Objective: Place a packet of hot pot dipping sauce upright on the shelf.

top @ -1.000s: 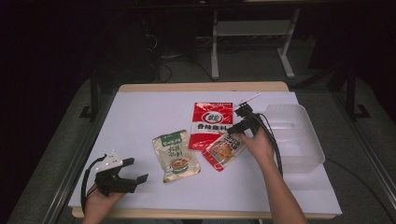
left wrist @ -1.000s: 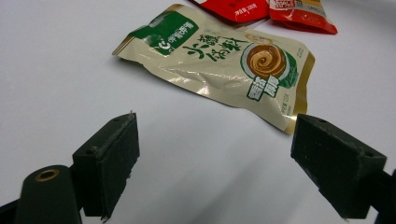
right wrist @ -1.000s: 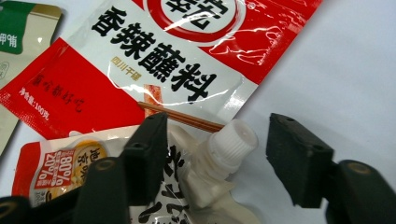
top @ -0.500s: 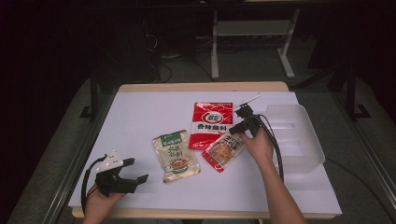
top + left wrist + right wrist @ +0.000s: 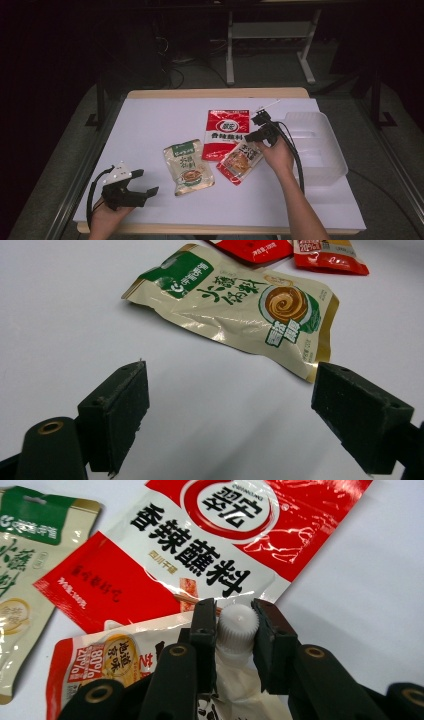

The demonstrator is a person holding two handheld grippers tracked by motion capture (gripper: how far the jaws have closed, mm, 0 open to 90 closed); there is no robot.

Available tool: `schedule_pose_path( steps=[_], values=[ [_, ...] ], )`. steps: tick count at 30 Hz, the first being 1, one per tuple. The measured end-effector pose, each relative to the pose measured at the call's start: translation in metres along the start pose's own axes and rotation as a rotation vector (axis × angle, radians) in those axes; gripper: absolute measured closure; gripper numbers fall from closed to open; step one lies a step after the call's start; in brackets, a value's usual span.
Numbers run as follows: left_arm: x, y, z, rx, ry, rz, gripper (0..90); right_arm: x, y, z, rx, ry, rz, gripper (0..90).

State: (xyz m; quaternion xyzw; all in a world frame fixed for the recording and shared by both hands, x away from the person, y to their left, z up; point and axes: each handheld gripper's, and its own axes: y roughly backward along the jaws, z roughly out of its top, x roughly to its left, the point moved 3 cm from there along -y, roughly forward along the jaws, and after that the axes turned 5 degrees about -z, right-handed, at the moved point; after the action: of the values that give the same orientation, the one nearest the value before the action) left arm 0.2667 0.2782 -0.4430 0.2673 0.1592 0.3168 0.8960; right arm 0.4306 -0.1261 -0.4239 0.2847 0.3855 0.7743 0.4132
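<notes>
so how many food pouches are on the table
3: the green-and-cream pouch at left, the big red pouch behind the other two, and the spouted pouch at right, its white cap clamped in the right gripper. No others show.

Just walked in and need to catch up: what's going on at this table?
A person works with a gripper in each hand. The right gripper has just been closing and its jaws now pinch the white cap of the spouted pouch, which lies partly on the red packet. The left gripper rests open near the green packet. A clear bin sits at the right.
</notes>
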Motion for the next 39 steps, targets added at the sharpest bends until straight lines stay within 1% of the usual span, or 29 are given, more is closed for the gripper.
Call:
schedule_pose_path(
  steps=[6,8,11,12,13,17,23,25,31,34,39],
  values=[
    [0.0,0.0,0.0,-0.001,0.0,0.002,15.3,0.005,0.014,0.002,-0.041,0.026,0.01,72.2],
    [0.0,0.0,0.0,-0.001,0.0,0.002,15.3,0.006,0.019,0.003,-0.061,0.032,0.02,72.2],
    [0.0,0.0,0.0,0.003,-0.001,0.003,15.3,0.007,0.023,0.003,-0.073,0.034,0.03,72.2],
    [0.001,0.0,-0.001,0.004,0.001,0.004,15.3,0.008,0.03,0.003,-0.088,0.047,0.031,72.3],
    [0.001,0.0,-0.001,0.004,0.001,0.004,15.3,0.008,0.032,0.003,-0.093,0.052,0.033,72.3],
    [0.001,0.0,-0.001,0.006,0.001,0.004,15.3,0.009,0.042,0.004,-0.118,0.054,0.047,72.3],
    [0.002,0.0,-0.001,0.007,-0.003,0.004,15.3,0.009,0.059,0.004,-0.17,0.062,0.074,72.4],
    [0.001,0.0,-0.001,0.009,-0.002,0.005,15.3,0.009,0.064,0.004,-0.178,0.072,0.078,72.4],
    [0.002,0.0,-0.001,0.009,-0.003,0.006,15.3,0.015,0.085,0.005,-0.227,0.118,0.085,72.4],
    [0.001,0.0,-0.001,0.009,-0.004,0.006,15.3,0.017,0.095,0.005,-0.247,0.129,0.104,72.5],
    [0.002,-0.001,-0.001,0.01,-0.006,0.008,15.3,0.019,0.104,0.005,-0.266,0.146,0.106,72.5]
  ],
)
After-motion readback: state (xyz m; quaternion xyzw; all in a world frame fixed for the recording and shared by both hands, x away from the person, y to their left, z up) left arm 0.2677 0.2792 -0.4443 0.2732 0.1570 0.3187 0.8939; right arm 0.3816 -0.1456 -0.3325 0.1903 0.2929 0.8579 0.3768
